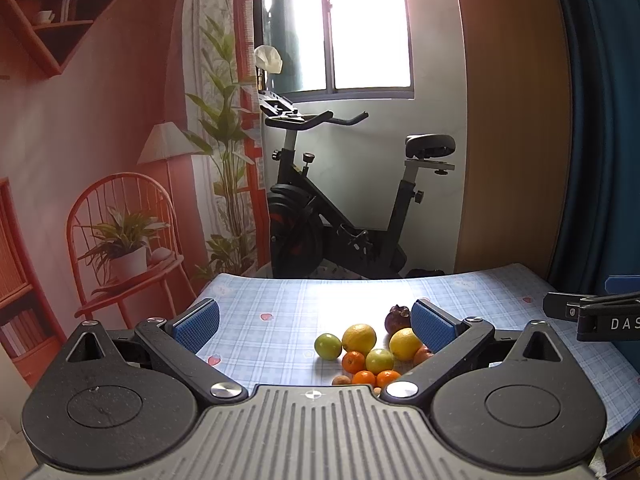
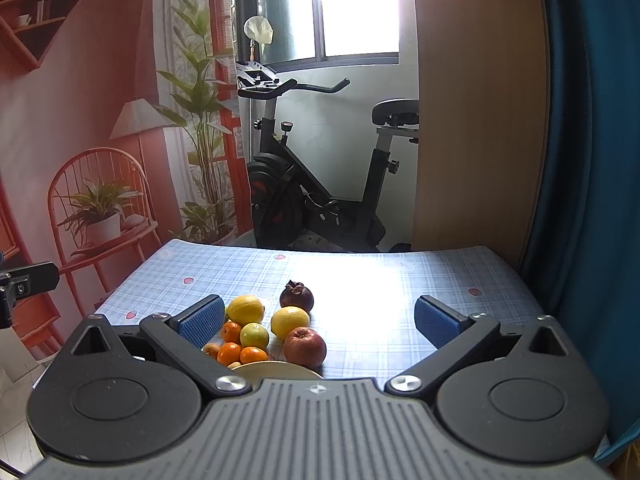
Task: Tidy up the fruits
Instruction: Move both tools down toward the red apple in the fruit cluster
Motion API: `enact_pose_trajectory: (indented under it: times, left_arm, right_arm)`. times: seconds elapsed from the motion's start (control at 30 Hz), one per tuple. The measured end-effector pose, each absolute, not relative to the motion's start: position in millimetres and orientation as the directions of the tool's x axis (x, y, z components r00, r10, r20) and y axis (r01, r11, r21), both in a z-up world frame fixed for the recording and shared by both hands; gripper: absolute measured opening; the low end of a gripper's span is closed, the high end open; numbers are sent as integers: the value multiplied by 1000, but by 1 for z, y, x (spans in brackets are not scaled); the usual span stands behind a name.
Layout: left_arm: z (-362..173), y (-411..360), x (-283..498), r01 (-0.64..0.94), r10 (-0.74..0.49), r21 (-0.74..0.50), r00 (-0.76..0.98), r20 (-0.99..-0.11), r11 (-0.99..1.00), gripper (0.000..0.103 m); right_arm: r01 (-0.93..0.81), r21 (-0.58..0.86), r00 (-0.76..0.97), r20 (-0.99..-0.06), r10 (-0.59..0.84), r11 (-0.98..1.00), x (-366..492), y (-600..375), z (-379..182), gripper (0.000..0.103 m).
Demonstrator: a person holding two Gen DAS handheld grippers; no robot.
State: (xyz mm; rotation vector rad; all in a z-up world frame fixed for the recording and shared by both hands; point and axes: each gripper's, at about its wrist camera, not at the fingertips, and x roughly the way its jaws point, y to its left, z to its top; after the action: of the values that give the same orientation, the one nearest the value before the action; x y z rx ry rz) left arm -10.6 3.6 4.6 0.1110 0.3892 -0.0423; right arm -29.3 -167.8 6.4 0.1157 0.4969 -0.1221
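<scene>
Both black grippers with blue bumpy pads, left gripper and right gripper, are held wide apart with nothing inside. Round fruits are heaped on the blue checked tablecloth. The smooth red apple looks heavy and firm and is best squeezed at its sides. The bumpy yellow lemons look hard. The small shiny oranges may roll away.

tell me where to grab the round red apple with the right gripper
Grip the round red apple across its widest middle, coming from the right, where the blue checked tablecloth lies bare. The yellow lemon and green fruit crowd its far and left sides. The right gripper is already open wide enough, I think.
</scene>
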Motion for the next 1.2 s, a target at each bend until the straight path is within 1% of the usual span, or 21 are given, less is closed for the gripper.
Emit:
enact_pose_trajectory:
  times: [0.13,0.23,0.4,0.5,0.63,0.73,0.83,1.0,1.13,1.2]
  left_arm:
    - [4,4,-10,62,-21,96,923,-384,993,103]
    - [3,8,-6,49,-10,93,923,-385,994,103]
    - [-4,18,11,38,-7,70,919,-394,997,103]
    - [-11,27,23,27,-10,39,920,-392,999,102]
    - [-23,39,39,39,-37,-3,928,-371,999,101]
    - [-32,43,51,33,-30,0,930,-366,999,101]
    - [-42,44,67,75,-75,-14,913,-400,997,101]
    - [-63,44,90,101,-102,-27,892,-440,995,99]
    - [-80,47,111,134,-167,-101,857,-487,986,97]
    - [-86,46,117,141,-177,-109,844,-506,984,97]
  right_arm:
    - [136,91,875,-478,-76,987,-30,-167,6,103]
    - [119,115,890,-452,-54,986,-29,-170,5,103]
    - [74,144,927,-374,-15,987,-18,-180,-9,103]
    - [68,146,937,-350,-13,987,-3,-183,-26,103]
    - [82,139,935,-354,-28,987,19,-188,-49,103]
    - [68,168,927,-375,0,983,33,-196,-64,103]
    - [65,173,907,-421,14,983,47,-203,-78,103]
    - [31,119,897,-442,25,992,59,-206,-94,103]
    - [19,63,889,-457,12,998,66,-204,-105,103]
    - [24,39,877,-480,-2,999,72,-203,-111,103]
